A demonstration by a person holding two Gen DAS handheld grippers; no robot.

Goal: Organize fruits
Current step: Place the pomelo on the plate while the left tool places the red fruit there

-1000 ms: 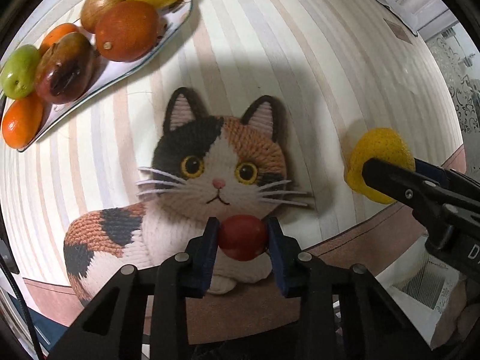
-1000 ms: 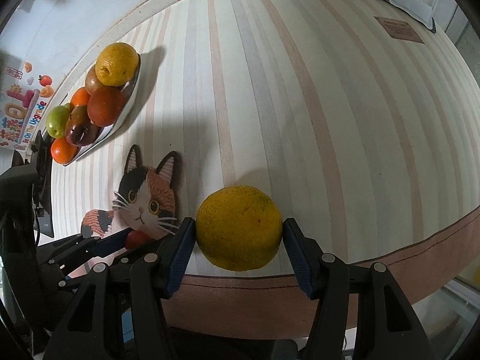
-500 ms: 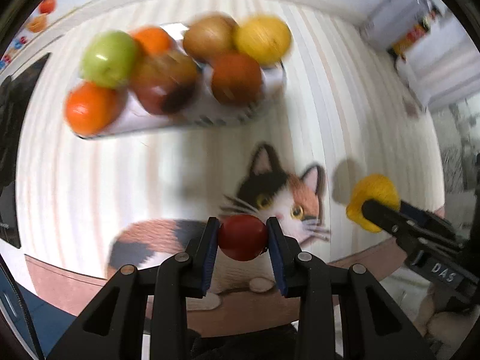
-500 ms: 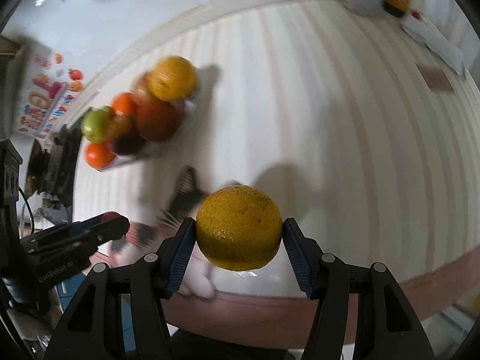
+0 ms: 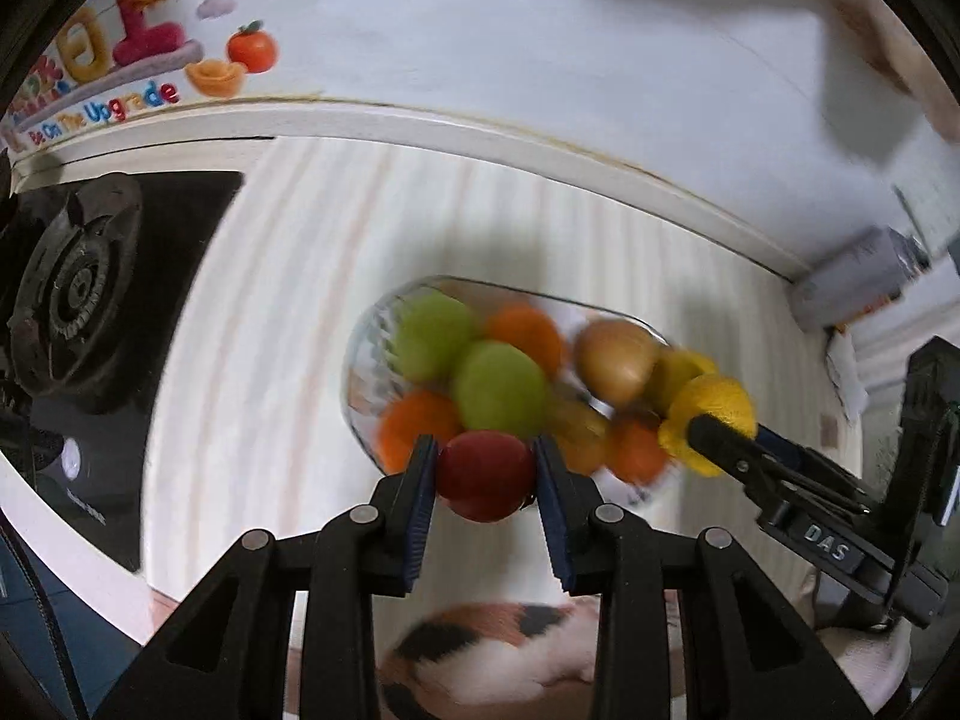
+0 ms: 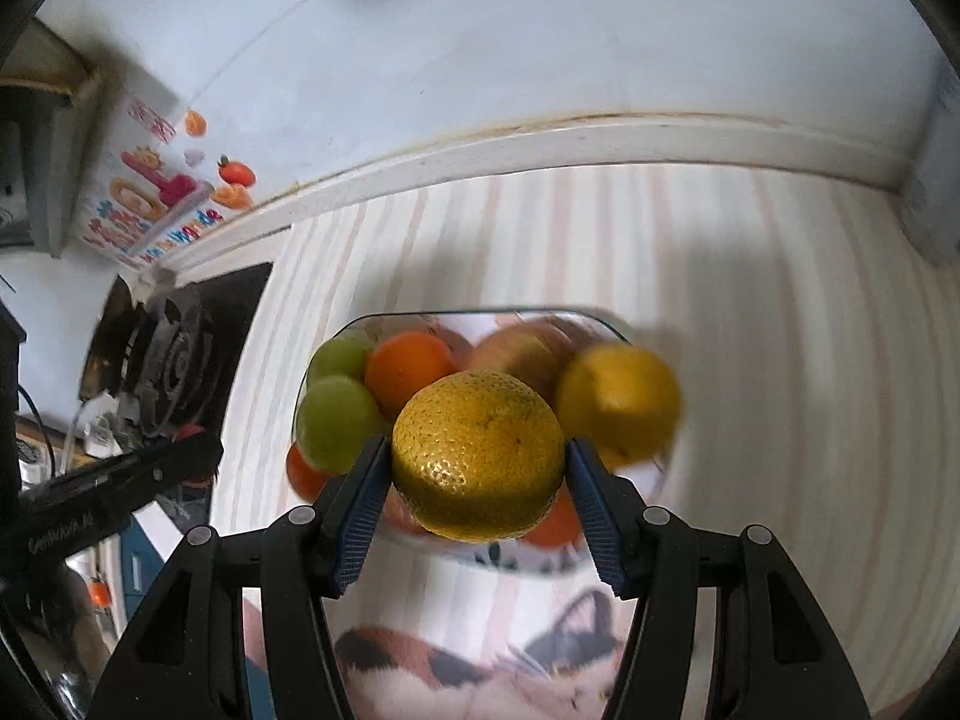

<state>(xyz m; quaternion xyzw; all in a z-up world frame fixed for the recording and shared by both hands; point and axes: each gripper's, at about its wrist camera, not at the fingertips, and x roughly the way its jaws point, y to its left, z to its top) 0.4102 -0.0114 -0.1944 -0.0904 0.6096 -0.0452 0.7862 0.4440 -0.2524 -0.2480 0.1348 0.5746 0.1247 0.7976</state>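
Note:
My left gripper [image 5: 485, 468] is shut on a small red fruit [image 5: 485, 477], held in the air just in front of the glass fruit plate [image 5: 360, 360]. My right gripper [image 6: 477, 468] is shut on a yellow-green citrus fruit [image 6: 477, 456], held above the near side of the same plate [image 6: 336, 330]. The plate holds several fruits: green, orange, brown and yellow ones. The right gripper with its citrus also shows in the left wrist view [image 5: 711, 414]. The left gripper shows at the left of the right wrist view [image 6: 180, 456].
A cat-shaped mat [image 5: 510, 648] lies on the striped counter in front of the plate; it also shows in the right wrist view [image 6: 480, 672]. A black gas stove [image 5: 78, 294] sits to the left. A white wall with a colourful sticker [image 5: 120, 60] is behind.
Both grippers have risen and moved forward from the cat mat toward the fruit plate, each still holding its fruit. The plate now sits right beyond the fingertips.

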